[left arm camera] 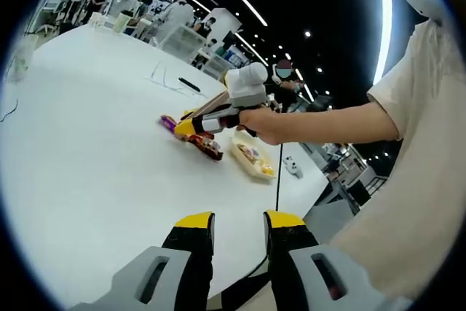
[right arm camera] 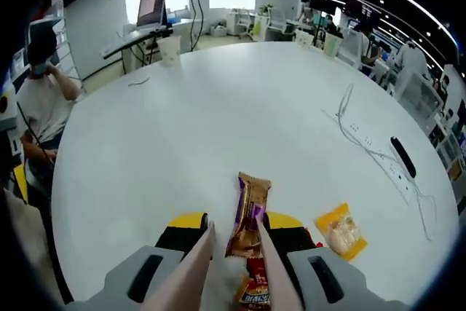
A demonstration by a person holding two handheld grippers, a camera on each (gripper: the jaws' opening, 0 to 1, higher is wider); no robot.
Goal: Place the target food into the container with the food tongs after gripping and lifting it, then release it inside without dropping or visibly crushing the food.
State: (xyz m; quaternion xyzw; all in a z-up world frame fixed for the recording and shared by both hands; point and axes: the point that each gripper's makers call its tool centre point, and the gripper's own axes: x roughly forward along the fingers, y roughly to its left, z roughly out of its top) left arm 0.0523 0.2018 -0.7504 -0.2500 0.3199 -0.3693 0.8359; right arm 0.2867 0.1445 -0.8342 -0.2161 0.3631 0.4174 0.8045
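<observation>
The right gripper's fingers (right arm camera: 280,225) hold the tongs (right arm camera: 218,271) half open, the purple snack bar (right arm camera: 249,215) lying lengthwise between their tips; the left gripper (left arm camera: 240,223) waits open and empty.

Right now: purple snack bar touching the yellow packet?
Apart. Right gripper view shows bare white table between the purple snack bar and the yellow packet.

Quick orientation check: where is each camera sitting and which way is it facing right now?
Left gripper view: rides the left gripper, low at the white table's edge, facing the right gripper, the person's hand and sleeve.
Right gripper view: rides the right gripper, looking down along the tongs at a purple snack packet.
Shared: table, packets.
</observation>
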